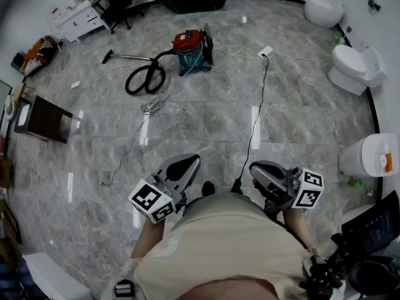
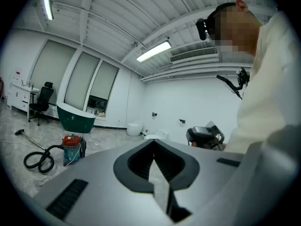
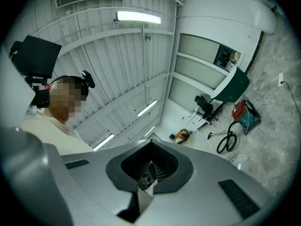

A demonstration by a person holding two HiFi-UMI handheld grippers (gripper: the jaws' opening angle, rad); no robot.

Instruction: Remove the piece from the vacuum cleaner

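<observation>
Glossy grey marble floor [image 1: 206, 124], white toilets [image 1: 353, 67] along one side (tube lights [image 3: 138, 17] overhead)

Vacuum cleaner [image 1: 190, 47]: canister type, red lid over a teal drum, standing upright on the grey marble floor [image 1: 206, 117].
Hose [image 1: 145, 79]: black, joined to the drum's front, lying in a loose loop just beside it.
Wand [image 1: 130, 57]: slim tube, flat on the floor beyond the loop, ending in a small dark nozzle [image 1: 107, 57].
</observation>
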